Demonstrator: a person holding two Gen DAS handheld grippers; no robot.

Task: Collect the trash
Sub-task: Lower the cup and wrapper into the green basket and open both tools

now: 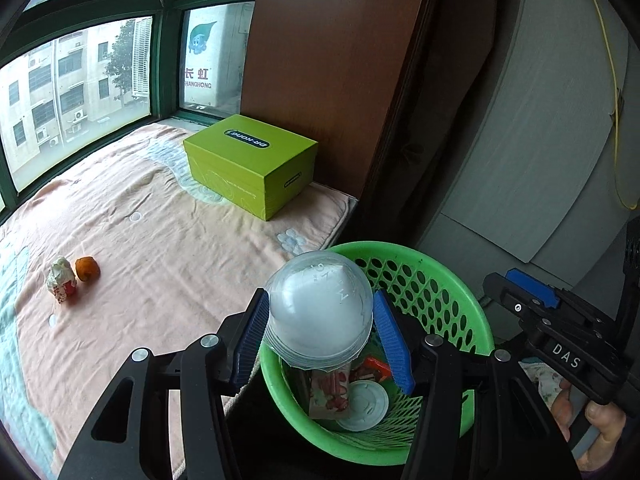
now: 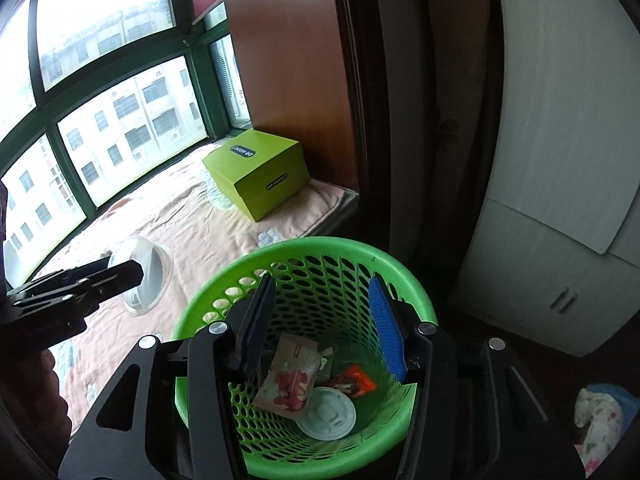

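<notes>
A peach-pink blanket (image 1: 168, 240) with pale flower prints covers the wide window-seat platform that carries the things. A lime-green shoebox (image 1: 250, 164) sits on it in the far corner, against the brown wooden panel and close to the window. Well away from the shoebox, toward the window side of the blanket, a crumpled white-and-red wrapper (image 1: 61, 279) and a small orange lump (image 1: 87, 268) lie just beside each other.

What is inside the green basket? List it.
In the green basket: a strawberry-print wrapper, a white round lid and an orange wrapper. Anything beneath them is hidden.
</notes>
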